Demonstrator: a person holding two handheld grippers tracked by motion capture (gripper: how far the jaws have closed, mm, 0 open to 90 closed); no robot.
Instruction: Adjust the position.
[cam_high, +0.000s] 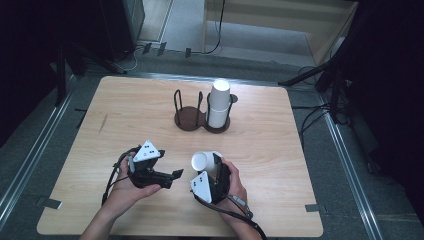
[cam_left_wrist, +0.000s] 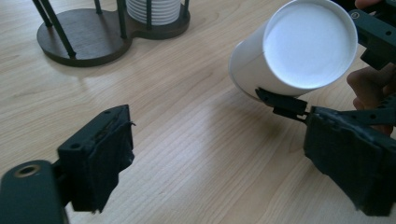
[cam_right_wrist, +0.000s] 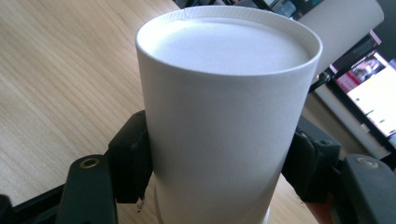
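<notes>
White paper forms the wall of the cylindrical cup (cam_right_wrist: 224, 126) that the right gripper (cam_high: 212, 181) clamps, a black pad pressed against each side of it; in the right gripper view the cup's closed flat bottom faces the camera, and in the high view the cup lies tilted above the near middle of the pale wooden table (cam_high: 125, 110), its bottom turned toward the left gripper (cam_high: 165, 177); a hand (cam_high: 234, 186) wraps the right gripper from the near edge. In the left gripper view the two black jaws stand apart with bare table between them and nothing held; the cup (cam_left_wrist: 299, 51) hangs beyond the right-hand jaw, apart from both pads, with the right gripper's jaws on its lower and right sides. Farther out, toward the far middle of the table, stands a dark brown double-ring cup holder with thin upright rods (cam_high: 190, 119); its left ring is bare, while its right ring holds a stack of white paper cups (cam_high: 218, 102) placed bottom up, rising above the rods; the held cup is well apart from that holder.
</notes>
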